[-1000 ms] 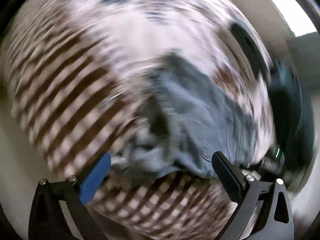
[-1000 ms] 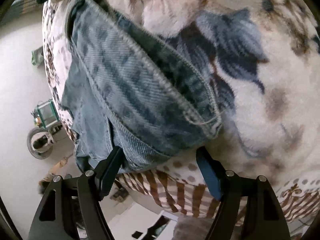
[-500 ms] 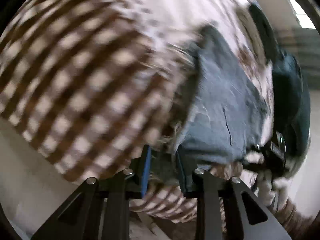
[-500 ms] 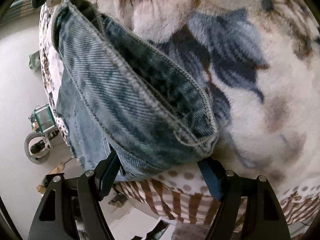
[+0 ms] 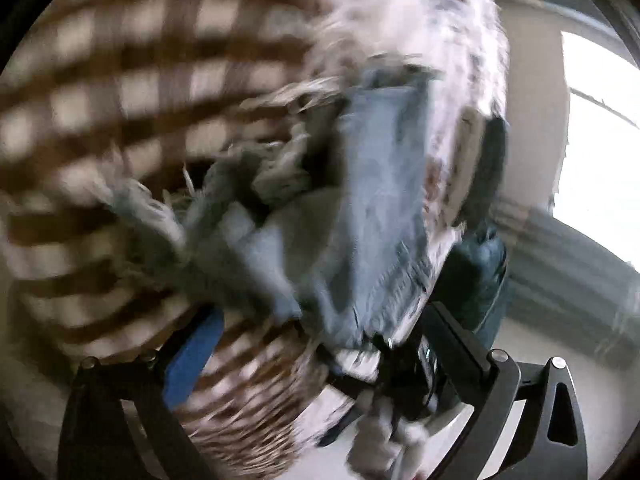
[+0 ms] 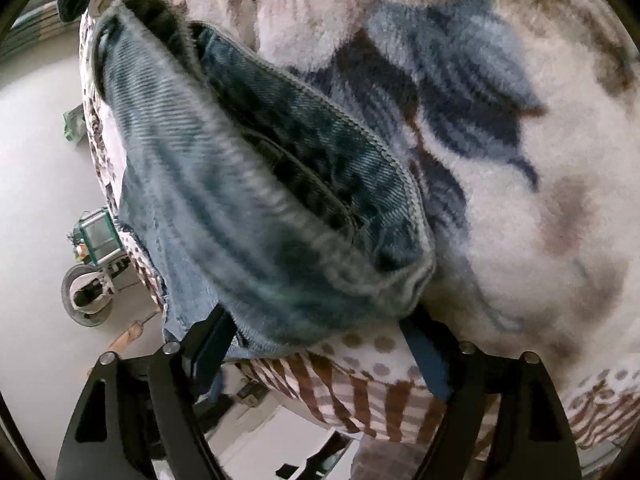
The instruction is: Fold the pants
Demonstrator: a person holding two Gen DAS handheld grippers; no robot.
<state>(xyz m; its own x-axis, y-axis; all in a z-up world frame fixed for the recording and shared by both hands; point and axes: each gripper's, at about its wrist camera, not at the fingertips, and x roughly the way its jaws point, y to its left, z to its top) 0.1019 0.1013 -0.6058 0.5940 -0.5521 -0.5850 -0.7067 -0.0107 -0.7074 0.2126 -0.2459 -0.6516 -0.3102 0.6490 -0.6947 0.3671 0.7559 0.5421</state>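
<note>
Blue denim pants (image 6: 256, 208) lie on a fleecy patterned blanket (image 6: 520, 184). In the right wrist view the waistband end bulges up between my wide-apart fingers. My right gripper (image 6: 320, 340) is open, one finger on each side of the denim, not closed on it. In the blurred left wrist view a frayed, bunched leg end (image 5: 248, 216) and a flatter denim panel (image 5: 380, 200) lie just beyond my left gripper (image 5: 316, 332), which is open with nothing between its fingers.
The blanket has a brown checked border (image 5: 120, 80) that hangs over the bed edge. A pale floor (image 6: 36, 184) lies to the left with a small green cart (image 6: 96, 236) and a round wheel-like object (image 6: 84, 300). A dark cushion (image 5: 480, 272) and a bright window (image 5: 600, 140) are to the right.
My left gripper was shut on the frayed leg end half a second ago; it now stands open and has let the denim go. The right gripper stayed open as the waistband bulged closer.
</note>
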